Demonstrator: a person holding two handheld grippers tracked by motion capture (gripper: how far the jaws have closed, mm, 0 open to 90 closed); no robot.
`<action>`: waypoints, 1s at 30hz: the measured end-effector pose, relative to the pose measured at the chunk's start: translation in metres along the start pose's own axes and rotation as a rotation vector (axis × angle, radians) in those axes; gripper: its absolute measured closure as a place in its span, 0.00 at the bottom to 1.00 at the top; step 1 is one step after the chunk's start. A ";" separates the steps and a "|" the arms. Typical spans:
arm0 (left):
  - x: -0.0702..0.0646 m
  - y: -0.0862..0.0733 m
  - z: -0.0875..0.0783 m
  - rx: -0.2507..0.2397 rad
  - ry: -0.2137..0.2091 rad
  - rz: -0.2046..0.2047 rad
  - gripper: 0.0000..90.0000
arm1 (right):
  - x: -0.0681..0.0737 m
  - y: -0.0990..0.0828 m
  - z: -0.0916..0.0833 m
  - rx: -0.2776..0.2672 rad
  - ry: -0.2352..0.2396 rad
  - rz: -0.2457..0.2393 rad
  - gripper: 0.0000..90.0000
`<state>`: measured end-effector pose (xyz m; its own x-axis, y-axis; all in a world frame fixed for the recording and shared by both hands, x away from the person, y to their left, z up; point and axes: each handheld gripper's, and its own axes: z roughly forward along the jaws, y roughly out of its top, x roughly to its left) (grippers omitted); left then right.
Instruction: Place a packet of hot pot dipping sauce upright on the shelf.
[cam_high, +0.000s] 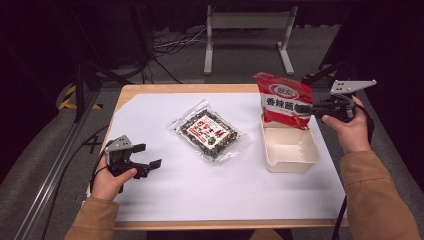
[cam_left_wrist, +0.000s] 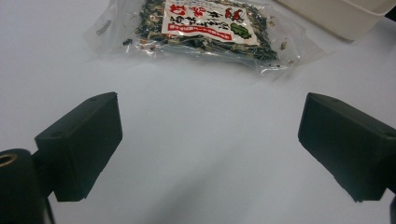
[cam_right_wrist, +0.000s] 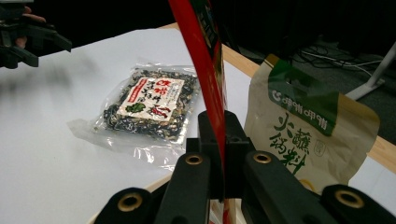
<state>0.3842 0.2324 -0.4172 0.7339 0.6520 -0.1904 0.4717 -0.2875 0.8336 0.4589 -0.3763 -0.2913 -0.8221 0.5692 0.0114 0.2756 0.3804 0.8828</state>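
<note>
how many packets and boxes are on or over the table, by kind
red packet, pinched in the right gripper over the box: 1
clear packet of dark dried food, flat on the white sheet: 1
tan and green pouch, standing behind the red one: 1
cream box: 1
total: 4

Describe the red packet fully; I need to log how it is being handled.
The red packet is a glossy flat pouch with a white oval logo and white lettering on its front. It hangs upright, slightly tilted, above the far end of the cream box, its lower edge at the box's rim. The right gripper is shut on its right edge; in the right gripper view the packet stands edge-on between the jaws.
</note>
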 end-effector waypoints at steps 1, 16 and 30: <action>0.000 0.000 0.000 0.002 -0.002 -0.003 0.08 | -0.002 -0.002 0.002 0.002 -0.001 0.003 1.00; 0.000 -0.002 0.002 0.005 -0.016 -0.015 0.08 | -0.016 -0.013 0.019 0.035 -0.038 -0.017 0.99; 0.001 -0.003 0.003 0.009 -0.020 -0.018 0.08 | -0.022 -0.020 0.035 0.096 -0.111 -0.112 0.99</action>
<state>0.3848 0.2318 -0.4209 0.7349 0.6429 -0.2159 0.4894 -0.2824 0.8250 0.4892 -0.3714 -0.3252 -0.7918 0.5943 -0.1410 0.2359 0.5104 0.8269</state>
